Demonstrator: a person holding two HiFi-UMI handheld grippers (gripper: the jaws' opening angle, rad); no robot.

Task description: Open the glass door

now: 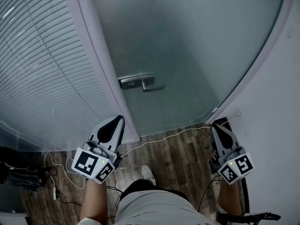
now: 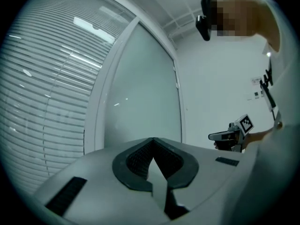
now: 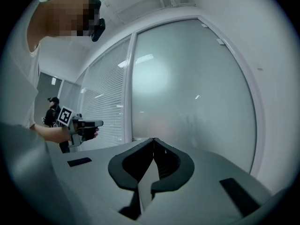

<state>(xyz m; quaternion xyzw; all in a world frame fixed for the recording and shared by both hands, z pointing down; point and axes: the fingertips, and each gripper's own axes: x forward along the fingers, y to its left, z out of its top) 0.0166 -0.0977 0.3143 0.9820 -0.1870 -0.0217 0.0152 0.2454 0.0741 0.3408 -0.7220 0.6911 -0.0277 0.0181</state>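
While the frosted glass door [image 1: 187, 46] stands shut ahead of us, its brushed metal lever handle [image 1: 140, 82] sits at the door's left edge, just beside the white door post [image 1: 101, 64], and neither pair of tongs touches it. We hold the left tongs [image 1: 118, 121] low, near the foot of that post, and the right tongs [image 1: 217, 127] low beside the white wall [image 1: 281, 125]. Each gripper view shows its tips pressed together with nothing between them, so both are clenched and empty. We judge the main risk to be the handle itself. With closed tips we can only push down on the lever, and a smooth, narrow bar may let a tip slide off, losing the latch or driving the tip into the glass pane. If we want a true grasp, the tongs must release first; forgetting that would mean a bump against the metal. We cannot tell which way the door swings, so a push where a pull is needed would strain the lever for nothing. The slatted blinds [image 1: 42, 55] left of the post look close enough for a wide reach with the left tongs to brush them. Underfoot, a thin white cable [image 1: 164, 137] trails across the wood-plank floor [image 1: 183, 158] between us and the door, and a step forward could snag it.
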